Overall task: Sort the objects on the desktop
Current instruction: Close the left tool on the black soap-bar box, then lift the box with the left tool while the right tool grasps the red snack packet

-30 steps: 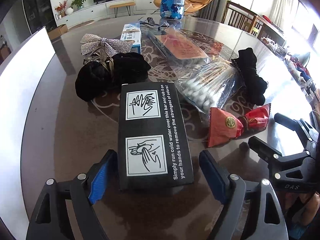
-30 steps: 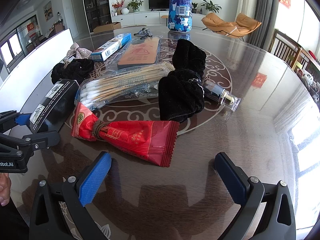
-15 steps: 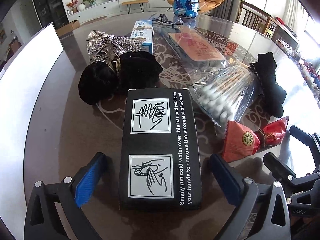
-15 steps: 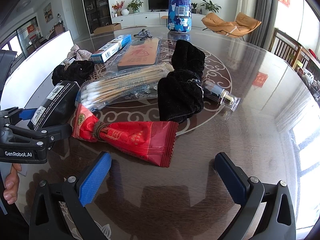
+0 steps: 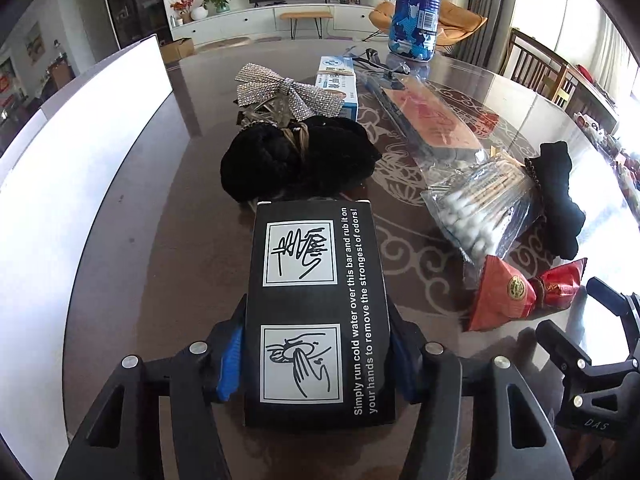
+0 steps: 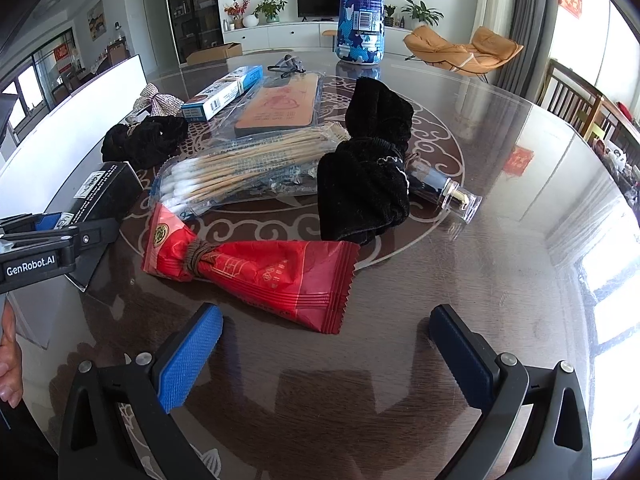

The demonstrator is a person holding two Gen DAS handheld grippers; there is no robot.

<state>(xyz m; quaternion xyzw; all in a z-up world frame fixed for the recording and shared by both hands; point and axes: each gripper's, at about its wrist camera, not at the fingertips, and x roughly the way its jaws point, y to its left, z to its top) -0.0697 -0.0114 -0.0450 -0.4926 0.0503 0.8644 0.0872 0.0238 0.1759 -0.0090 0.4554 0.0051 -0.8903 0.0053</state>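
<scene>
The left gripper [image 5: 316,354] is closing on the black box [image 5: 318,304], its blue pads [image 5: 230,364] pressed against the box's two long sides near the printed end at 6 o'clock in the left wrist view; the box lies flat on the glass-topped table [image 5: 176,240]. Straight ahead at 12 o'clock, touching the box's far end, sits a black scrunchie [image 5: 296,160], and beyond it a sparkly silver bow [image 5: 288,92] beside a blue-and-white carton [image 5: 336,84]. At 2 o'clock lies a clear bag of cotton swabs [image 5: 480,204], with a red wrapped packet [image 5: 516,296] at 3 o'clock. The right gripper [image 6: 324,356] hangs with its jaws spread wide and nothing between them, low over the bare tabletop. Just ahead of it at 12 o'clock lies the red packet, and past that a black cloth bundle [image 6: 368,176] resting against a small clear bottle [image 6: 448,196] at 1 o'clock. A tall blue patterned bottle [image 6: 360,12] stands at the table's far edge.
</scene>
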